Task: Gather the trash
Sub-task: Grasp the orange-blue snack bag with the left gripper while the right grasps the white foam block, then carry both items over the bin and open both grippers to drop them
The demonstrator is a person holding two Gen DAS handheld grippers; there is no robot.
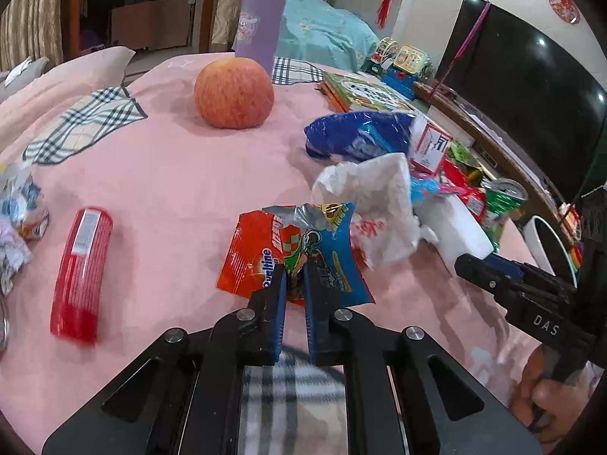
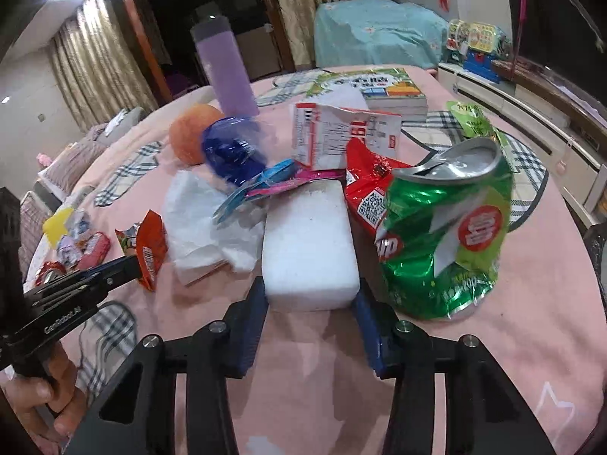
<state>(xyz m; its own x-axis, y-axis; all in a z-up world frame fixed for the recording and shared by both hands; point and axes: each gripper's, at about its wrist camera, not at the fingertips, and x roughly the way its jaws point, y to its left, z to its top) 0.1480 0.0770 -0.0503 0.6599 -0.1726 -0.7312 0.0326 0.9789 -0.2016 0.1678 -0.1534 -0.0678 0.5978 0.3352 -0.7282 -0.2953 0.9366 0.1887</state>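
My left gripper (image 1: 295,275) is shut on an orange and blue Ovaltine snack wrapper (image 1: 292,250), which also shows in the right wrist view (image 2: 146,244). My right gripper (image 2: 311,295) is shut on a white foam block (image 2: 309,242), also visible in the left wrist view (image 1: 453,227). Around the block lie a crumpled white tissue (image 2: 201,223), a crushed green can (image 2: 447,235), a red wrapper (image 2: 366,185), a blue plastic wrapper (image 2: 231,151) and a torn red and white carton (image 2: 334,134). A red packet (image 1: 81,273) lies to the left.
All rests on a pink tablecloth (image 1: 170,189). An apple (image 1: 233,93), a purple tumbler (image 1: 260,19) and books (image 2: 394,91) stand further back. More crumpled wrappers (image 1: 19,212) lie at the left edge. A TV (image 1: 531,94) stands to the right.
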